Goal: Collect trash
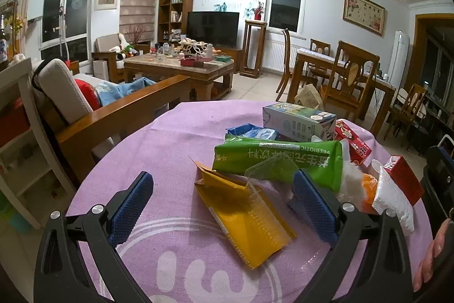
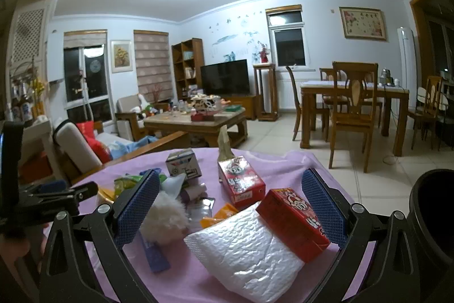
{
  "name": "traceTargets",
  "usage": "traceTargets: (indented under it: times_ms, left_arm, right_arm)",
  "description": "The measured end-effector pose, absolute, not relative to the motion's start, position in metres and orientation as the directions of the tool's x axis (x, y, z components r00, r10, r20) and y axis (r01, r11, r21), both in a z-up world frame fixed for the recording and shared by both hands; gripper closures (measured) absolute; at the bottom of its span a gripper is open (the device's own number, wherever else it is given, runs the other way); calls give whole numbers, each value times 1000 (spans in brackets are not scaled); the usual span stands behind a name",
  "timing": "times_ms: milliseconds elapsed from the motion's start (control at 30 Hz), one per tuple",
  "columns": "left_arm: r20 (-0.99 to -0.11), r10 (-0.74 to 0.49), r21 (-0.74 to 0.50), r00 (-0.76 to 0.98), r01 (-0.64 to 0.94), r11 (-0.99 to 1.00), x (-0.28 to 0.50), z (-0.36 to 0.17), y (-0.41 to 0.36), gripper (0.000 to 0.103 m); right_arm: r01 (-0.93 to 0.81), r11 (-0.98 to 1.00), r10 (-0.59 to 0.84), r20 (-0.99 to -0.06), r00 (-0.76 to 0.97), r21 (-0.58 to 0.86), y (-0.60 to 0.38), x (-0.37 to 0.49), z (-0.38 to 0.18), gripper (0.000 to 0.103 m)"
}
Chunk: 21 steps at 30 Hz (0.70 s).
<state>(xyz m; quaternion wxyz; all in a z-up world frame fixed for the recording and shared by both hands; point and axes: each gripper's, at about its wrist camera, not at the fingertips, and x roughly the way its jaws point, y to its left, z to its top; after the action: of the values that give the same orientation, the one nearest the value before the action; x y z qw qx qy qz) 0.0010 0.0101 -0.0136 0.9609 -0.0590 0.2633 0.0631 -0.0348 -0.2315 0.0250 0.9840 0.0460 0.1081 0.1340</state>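
Lilac cloth (image 1: 170, 149) with a white pattern covers the table that carries the trash; behind it lie a living room with a wooden sofa (image 1: 119, 115), a coffee table (image 1: 178, 67), a dark television (image 1: 212, 27) and a dining set (image 2: 354, 104).

Left wrist view only: a yellow pouch (image 1: 249, 217), torn open, lies flat between the pads of the left gripper (image 1: 224, 206), with a green packet (image 1: 278, 158) just beyond it at 12 o'clock and a blue-and-white carton (image 1: 298, 121) on its side farther back. At 4 o'clock a hand (image 1: 431, 254) grips the other tool.

Right wrist view only: a black bin (image 2: 431, 220) stands at 3 o'clock off the table edge; its inside is dark and its contents cannot be told. A white padded wrapper (image 2: 249, 252) and a red carton (image 2: 295, 220) lie side by side, touching, between the pads of the right gripper (image 2: 232, 206). A second red carton (image 2: 241, 181) sits at 12 o'clock, and a white fluffy wad (image 2: 164, 220) lies by the left pad.

Left gripper: jaws spread wide, holding nothing; whether its right-hand pad touches the clear plastic scrap (image 1: 269, 169) just behind it cannot be told. Right gripper: jaws equally wide, gripping nothing; contact between pads and litter cannot be judged.
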Motion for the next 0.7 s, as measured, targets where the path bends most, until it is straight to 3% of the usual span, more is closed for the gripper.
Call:
traceTargets:
  times_ms: [700]
  left_arm:
    - [-516,100,-76,851,-161,984,0,-12,12,5]
  right_arm:
    - [-255,960,274,-199,941,119,-231,-35,25,4]
